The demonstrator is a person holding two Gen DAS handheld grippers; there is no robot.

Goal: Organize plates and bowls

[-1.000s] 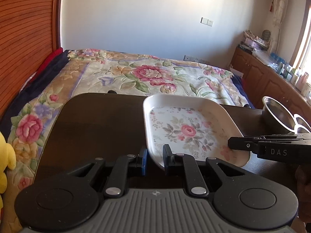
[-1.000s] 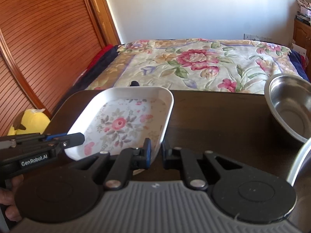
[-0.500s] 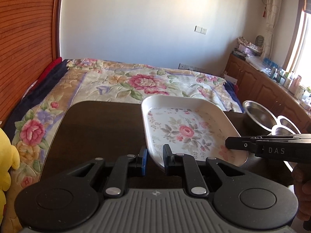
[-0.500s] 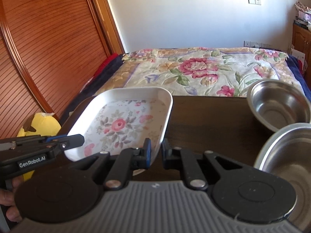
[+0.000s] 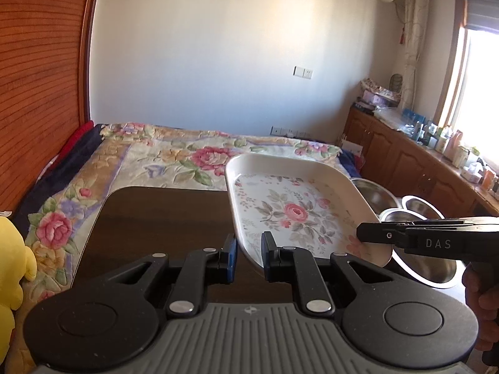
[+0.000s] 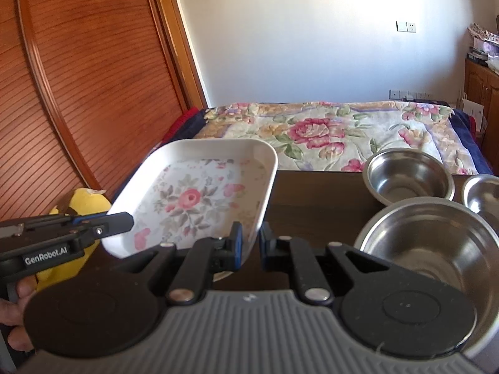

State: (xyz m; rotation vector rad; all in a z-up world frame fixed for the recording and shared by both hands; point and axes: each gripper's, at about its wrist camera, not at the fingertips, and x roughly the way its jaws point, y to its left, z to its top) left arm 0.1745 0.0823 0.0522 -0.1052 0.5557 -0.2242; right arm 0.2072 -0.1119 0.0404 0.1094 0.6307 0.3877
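You have the flowered plate [image 5: 293, 208] lifted off the tabletop [image 5: 162, 215], left gripper [image 5: 248, 254] and right gripper [image 6: 250, 243] each clamped on its near rim; uneven lifting could tilt it onto the steel bowls [image 6: 430, 246]

Bright daylight from window [image 5: 480, 93]; wall [image 6: 312, 31] glare; fisheye edges bent; slight softness throughout.

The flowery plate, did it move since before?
Yes. The flowery plate went up: its far rim now overlaps the bed, above the table.
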